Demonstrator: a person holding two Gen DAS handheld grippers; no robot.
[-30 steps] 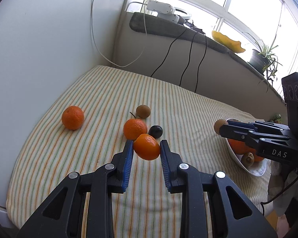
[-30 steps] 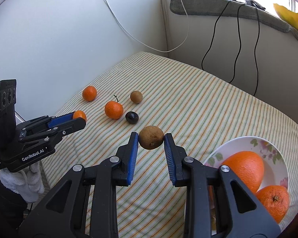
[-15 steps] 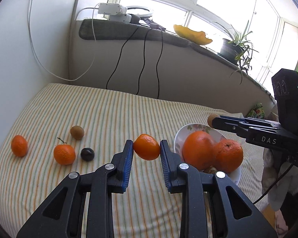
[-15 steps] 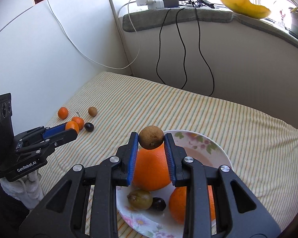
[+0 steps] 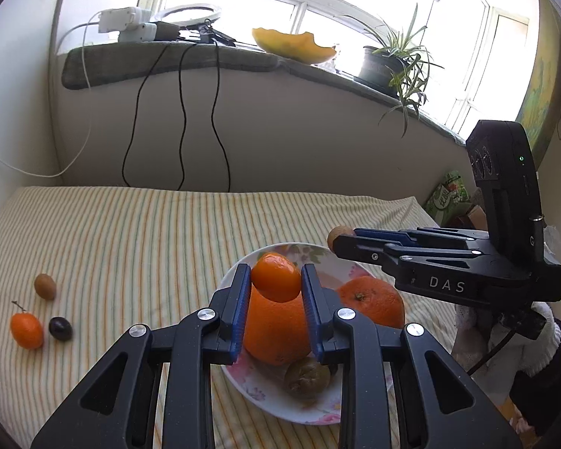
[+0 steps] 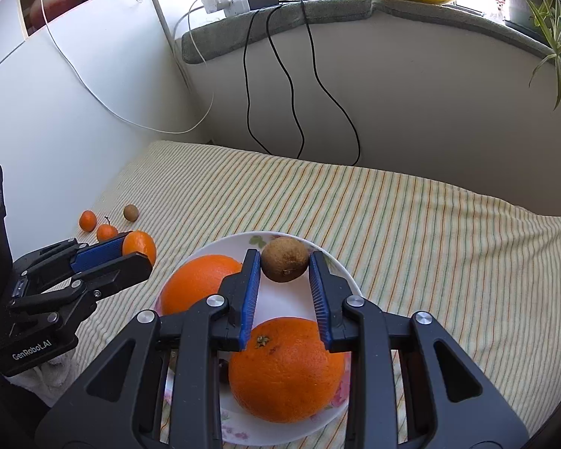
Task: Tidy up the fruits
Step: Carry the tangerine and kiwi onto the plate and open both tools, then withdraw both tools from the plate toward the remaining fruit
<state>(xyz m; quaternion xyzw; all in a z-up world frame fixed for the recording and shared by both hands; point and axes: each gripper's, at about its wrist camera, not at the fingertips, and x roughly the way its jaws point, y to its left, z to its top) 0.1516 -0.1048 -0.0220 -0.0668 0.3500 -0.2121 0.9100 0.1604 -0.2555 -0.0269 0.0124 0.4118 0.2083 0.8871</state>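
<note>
My left gripper (image 5: 276,280) is shut on a small mandarin (image 5: 276,277) and holds it above the floral plate (image 5: 243,381), over a large orange (image 5: 276,336). A second large orange (image 5: 370,301) and a kiwi (image 5: 306,376) lie in the plate. My right gripper (image 6: 285,262) is shut on a brown kiwi (image 6: 285,263) above the plate's (image 6: 336,265) far side, with two large oranges (image 6: 286,368) (image 6: 196,286) below. On the left of the cloth lie a mandarin (image 5: 27,330), a dark plum (image 5: 60,328) and a kiwi (image 5: 45,286).
The striped cloth (image 5: 131,232) covers the table against a wall. Black cables (image 5: 183,112) hang from the sill, which holds a power strip (image 5: 127,28), a yellow dish (image 5: 293,43) and a potted plant (image 5: 389,63). A green packet (image 5: 448,194) stands at the far right.
Both grippers have moved right, from over the cloth to above the plate, each still holding its fruit. The loose fruits now lie far to the left.
</note>
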